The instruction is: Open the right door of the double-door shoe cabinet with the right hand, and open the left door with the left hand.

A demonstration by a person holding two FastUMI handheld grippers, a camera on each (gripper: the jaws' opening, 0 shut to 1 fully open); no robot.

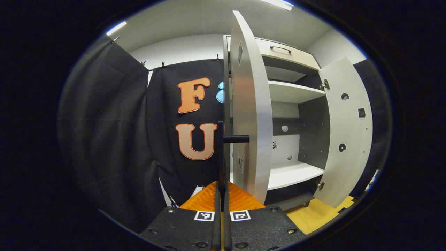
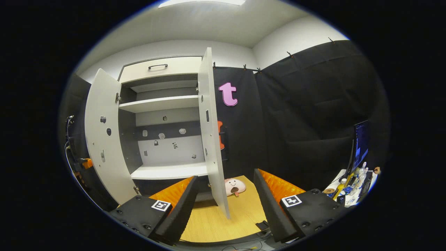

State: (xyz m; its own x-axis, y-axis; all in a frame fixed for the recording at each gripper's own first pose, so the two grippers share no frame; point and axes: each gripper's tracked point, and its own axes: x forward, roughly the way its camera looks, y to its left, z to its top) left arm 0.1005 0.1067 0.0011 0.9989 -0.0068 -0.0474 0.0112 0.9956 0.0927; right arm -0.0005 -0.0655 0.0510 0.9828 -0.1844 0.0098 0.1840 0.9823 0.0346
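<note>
The shoe cabinet (image 1: 296,92) stands with both doors swung wide. In the left gripper view the left door (image 1: 251,115) is seen edge-on, and my left gripper (image 1: 222,186) is shut on its thin black bar handle (image 1: 220,153). The right door (image 1: 348,132) hangs open farther right. In the right gripper view the right door (image 2: 210,139) is nearly edge-on in the gap between the spread orange fingers (image 2: 177,195) of my right gripper (image 2: 224,176); neither finger touches it. The left door (image 2: 104,139) stands open on the far side.
White shelves (image 2: 167,103) and a top drawer (image 2: 160,71) show inside the cabinet. A smiley-faced plush item (image 2: 234,186) lies on the wooden floor (image 2: 216,223) by the right door. A desk with bottles and a monitor (image 2: 360,146) sits at the far right.
</note>
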